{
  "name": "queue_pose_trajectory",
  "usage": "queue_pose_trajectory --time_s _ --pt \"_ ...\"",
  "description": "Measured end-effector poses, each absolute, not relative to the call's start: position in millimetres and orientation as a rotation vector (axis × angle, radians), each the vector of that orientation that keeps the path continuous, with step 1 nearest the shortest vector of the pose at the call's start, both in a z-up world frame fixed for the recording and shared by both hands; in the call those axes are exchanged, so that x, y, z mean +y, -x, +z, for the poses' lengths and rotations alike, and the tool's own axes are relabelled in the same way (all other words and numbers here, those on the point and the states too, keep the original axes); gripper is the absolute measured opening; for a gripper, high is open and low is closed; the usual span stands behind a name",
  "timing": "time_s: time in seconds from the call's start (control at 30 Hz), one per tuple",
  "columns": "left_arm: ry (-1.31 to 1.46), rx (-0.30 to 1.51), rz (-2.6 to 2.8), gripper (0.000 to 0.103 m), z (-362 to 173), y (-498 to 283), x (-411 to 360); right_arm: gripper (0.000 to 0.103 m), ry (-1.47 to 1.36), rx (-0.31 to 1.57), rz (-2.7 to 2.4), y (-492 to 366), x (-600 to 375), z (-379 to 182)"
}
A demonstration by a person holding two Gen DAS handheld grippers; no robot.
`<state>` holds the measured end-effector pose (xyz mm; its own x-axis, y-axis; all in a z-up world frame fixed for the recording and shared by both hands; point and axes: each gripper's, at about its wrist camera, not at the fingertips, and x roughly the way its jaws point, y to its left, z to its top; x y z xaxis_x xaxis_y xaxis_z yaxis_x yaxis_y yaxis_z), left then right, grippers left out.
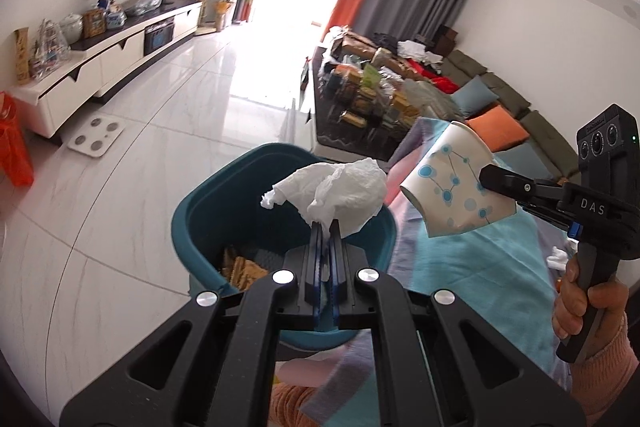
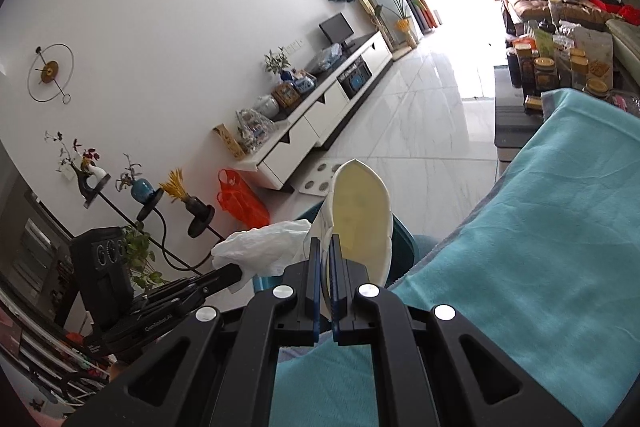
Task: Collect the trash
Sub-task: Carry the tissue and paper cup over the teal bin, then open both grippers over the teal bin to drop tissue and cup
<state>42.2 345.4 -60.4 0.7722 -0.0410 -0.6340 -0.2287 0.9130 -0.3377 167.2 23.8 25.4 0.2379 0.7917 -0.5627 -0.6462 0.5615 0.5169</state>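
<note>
My left gripper [image 1: 326,223] is shut on a crumpled white tissue [image 1: 336,193] and holds it above the open teal trash bin [image 1: 200,211]. The bin holds some yellowish wrappers [image 1: 242,269]. My right gripper [image 2: 328,241] is shut on a squashed white paper cup [image 2: 360,215] with a blue dot pattern. In the left wrist view the cup [image 1: 452,179] hangs to the right of the bin, over the teal blanket [image 1: 472,267]. In the right wrist view the tissue [image 2: 264,251] sits to the left of the cup, and the bin's rim [image 2: 404,239] shows behind it.
A teal blanket [image 2: 540,227] covers the surface at the right. A cluttered dark coffee table [image 1: 360,99] and a sofa with cushions [image 1: 496,131] lie beyond. A white TV cabinet [image 1: 104,63], a bathroom scale [image 1: 96,137] and an orange bag [image 1: 12,143] stand on the tiled floor.
</note>
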Motion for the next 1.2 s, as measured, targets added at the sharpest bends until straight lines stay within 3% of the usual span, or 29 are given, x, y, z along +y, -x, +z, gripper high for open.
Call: queue_pose_trajectory --time_s 0.73,1.0,1.07,1.13,1.2 --pt "0.462 0.806 0.178 0.006 -108.2 -79.6 358.3 0.006 -0.081 1.035 0.944 -183.2 86.0 -15.3" --pt "0.473 0.78 0.192 0.033 -111.0 -86.4 354.6 0.009 -0.109 1.024 0.934 -183.9 76.2 -11.4" --pt "0.46 0.752 0.191 0.038 -103.6 -83.2 349.8 0.014 -0.125 1.015 0.937 -184.2 69.3 -7.6" --pt "0.431 0.707 0.188 0.044 -91.1 -78.7 340.6 0.027 -0.138 0.987 0.942 -181.0 59.0 2.4" --pt "0.41 0.663 0.177 0.06 -79.4 -71.8 330.8 0.033 -0.144 0.935 0.95 -173.5 45.2 18.0"
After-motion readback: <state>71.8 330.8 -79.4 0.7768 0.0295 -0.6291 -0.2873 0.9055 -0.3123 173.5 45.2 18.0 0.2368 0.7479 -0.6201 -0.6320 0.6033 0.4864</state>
